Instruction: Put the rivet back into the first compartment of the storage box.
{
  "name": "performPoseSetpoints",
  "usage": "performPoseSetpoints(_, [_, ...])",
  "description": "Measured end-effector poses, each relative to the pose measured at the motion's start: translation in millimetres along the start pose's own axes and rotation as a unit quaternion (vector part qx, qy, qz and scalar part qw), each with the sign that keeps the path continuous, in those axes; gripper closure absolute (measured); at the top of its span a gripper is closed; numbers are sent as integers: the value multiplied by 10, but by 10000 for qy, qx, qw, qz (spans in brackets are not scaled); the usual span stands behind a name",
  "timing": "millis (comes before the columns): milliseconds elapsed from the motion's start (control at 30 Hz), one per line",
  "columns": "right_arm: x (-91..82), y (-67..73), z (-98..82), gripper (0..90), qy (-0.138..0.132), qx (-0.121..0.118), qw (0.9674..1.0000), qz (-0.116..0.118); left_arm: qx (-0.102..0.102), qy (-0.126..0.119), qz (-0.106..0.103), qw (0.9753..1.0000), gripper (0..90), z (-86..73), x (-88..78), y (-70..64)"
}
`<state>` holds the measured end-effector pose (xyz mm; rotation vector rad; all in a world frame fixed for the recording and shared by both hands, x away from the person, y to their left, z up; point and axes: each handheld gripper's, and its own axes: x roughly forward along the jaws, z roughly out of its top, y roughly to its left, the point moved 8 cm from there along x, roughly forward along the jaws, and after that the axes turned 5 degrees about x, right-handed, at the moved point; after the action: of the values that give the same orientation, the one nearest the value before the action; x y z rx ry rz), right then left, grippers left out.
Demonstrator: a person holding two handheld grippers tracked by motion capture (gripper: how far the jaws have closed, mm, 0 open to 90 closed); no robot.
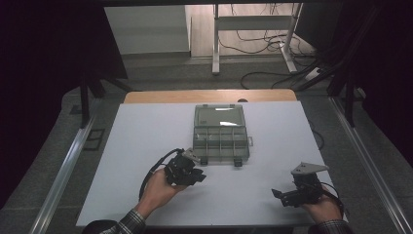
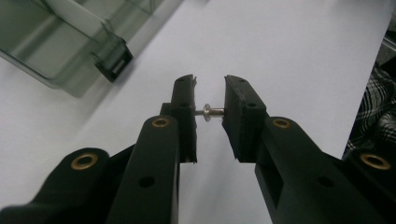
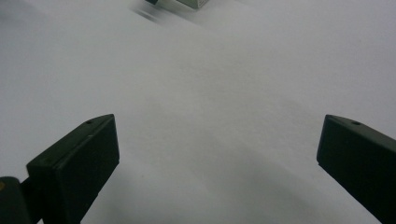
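Steel screw (image 2: 211, 112) pinched end to end in our left gripper (image 2: 208, 100) near the plastic box (image 1: 220, 131); our right gripper (image 3: 217, 140) gapes empty. A wobble could flick it loose.

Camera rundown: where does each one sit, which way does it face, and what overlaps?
High view: fixed above the person's side, looking forward and down on the white table; both forearms enter from the bottom, left tongs, right tongs.
Left gripper view: rides the left tongs, looking along the jaws shut on a small screw, toward a corner of the open compartment box.
Right gripper view: rides the right tongs, jaws wide open over bare table.
Shared: high and left gripper views both show the box.
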<state>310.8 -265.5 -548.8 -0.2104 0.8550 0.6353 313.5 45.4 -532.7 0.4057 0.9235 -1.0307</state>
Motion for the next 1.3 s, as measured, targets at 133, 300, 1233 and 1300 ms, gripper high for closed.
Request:
performPoseSetpoints(133, [4, 15, 2, 0, -13, -35, 10000, 20, -32, -37, 29, 10000, 753, 56, -50, 70])
performPoseSetpoints(300, [9, 22, 1, 0, -5, -64, 10000, 48, -120, -128, 63, 9998, 753, 126, -108, 172])
performPoseSetpoints(1233, [20, 22, -13, 0, 63, -130, 9999, 34, -574, -314, 425, 9970, 753, 491, -192, 810])
performPoseSetpoints(1300, [19, 21, -12, 0, 60, -125, 9999, 34, -596, -300, 446, 9968, 753, 515, -180, 847])
